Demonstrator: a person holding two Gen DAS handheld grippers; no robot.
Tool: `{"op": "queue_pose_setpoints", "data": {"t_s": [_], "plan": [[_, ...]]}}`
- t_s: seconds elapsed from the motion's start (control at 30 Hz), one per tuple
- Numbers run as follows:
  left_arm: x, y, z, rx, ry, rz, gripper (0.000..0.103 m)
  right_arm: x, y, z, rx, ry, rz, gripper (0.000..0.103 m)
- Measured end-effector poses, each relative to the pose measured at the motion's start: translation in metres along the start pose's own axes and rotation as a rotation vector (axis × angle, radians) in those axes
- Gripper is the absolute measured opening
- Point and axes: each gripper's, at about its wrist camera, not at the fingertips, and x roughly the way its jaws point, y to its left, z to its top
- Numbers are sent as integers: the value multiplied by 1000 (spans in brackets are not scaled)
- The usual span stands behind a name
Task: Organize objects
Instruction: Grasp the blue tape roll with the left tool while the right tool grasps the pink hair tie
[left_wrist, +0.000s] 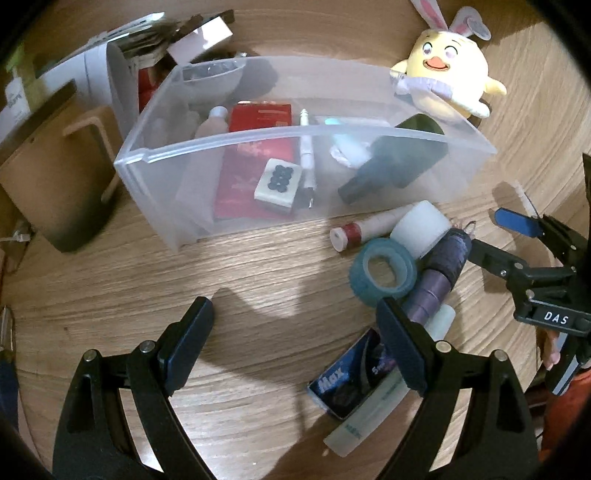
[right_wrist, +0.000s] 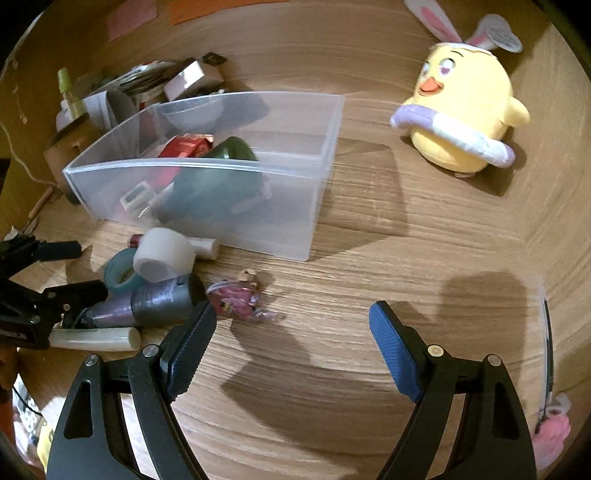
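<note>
On the wooden worktop (right_wrist: 369, 229) a clear bin (left_wrist: 314, 140) holds a dark bottle (left_wrist: 402, 158) and red packet (left_wrist: 251, 173). Just beside it lie tape rolls (left_wrist: 384, 273). Both the left tool (left_wrist: 295, 332) and right tool (right_wrist: 291, 332) are spread wide, holding nothing.

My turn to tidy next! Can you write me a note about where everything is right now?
Left gripper: open, empty, above the table.
Right gripper: open, empty.
Done: clear bin already holds a red box, a domino tile and a dark bottle.
Left: the pile beside the bin, tape roll, white roll, purple flashlight, pink trinket. Plush chick sits apart.
</note>
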Motion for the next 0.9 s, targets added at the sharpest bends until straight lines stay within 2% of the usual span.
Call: {"op": "queue_pose_setpoints", "data": {"t_s": [0.17,0.33,0.6,0.7,0.9], "plan": [[4,-4,4,23,12,-15,90,6,4,3,-30,12,4,79],[9,-9,8,48,13,-17,90,9,8,6,-55,20,44,58],[10,-15,16,25,0,-21,90,10,18,8,-83,4,78,33],[8,-17,18,22,-10,-34,81,11,18,9,-79,0,94,23],[7,-20,20,31,-27,-62,58,9,12,10,-46,-18,99,23]]}}
